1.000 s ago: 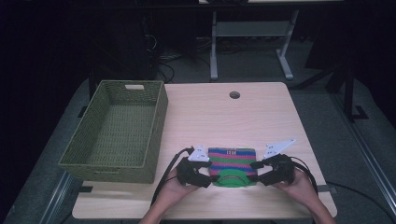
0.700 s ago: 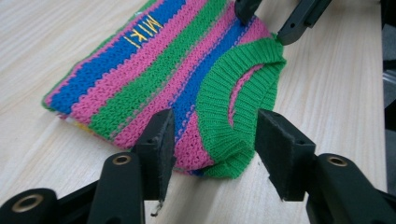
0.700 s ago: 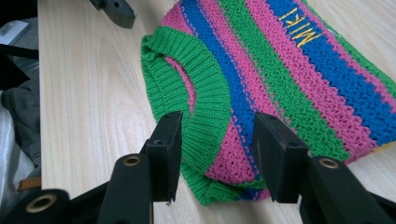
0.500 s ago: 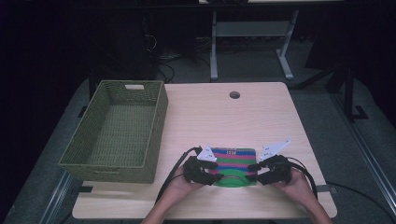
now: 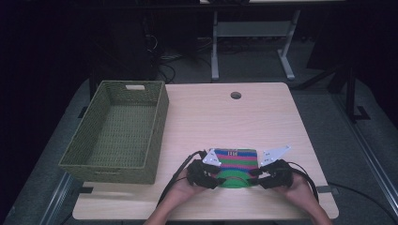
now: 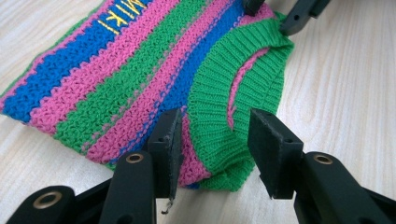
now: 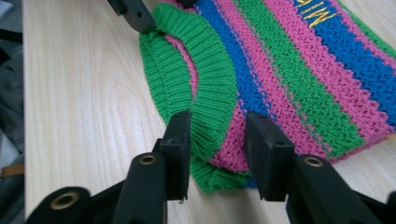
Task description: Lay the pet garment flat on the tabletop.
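A striped knit piece (image 5: 234, 159) in pink, blue and green, with a green ribbed edge, lies flat on the table near the front. My left gripper (image 5: 217, 181) is at its near left corner and my right gripper (image 5: 256, 180) at its near right corner. In the left gripper view the jaws (image 6: 215, 144) have just been closing, and the ribbed green corner (image 6: 215, 121) bunches between the pads. In the right gripper view the jaws (image 7: 217, 140) have closed further, with the knit's corner (image 7: 219, 135) pressed between them. Yellow lettering (image 7: 317, 11) marks a blue stripe.
A green woven basket (image 5: 161, 117) stands open on the left half of the table. The light wooden tabletop (image 5: 225, 117) has a round cable hole (image 5: 235, 95) at the back. The front edge lies just behind my hands. Cables trail from both grippers.
Both hands have stayed at the knit's near corners. The left gripper has edged slightly in toward the fabric, and both pairs of jaws have narrowed onto the green edge.
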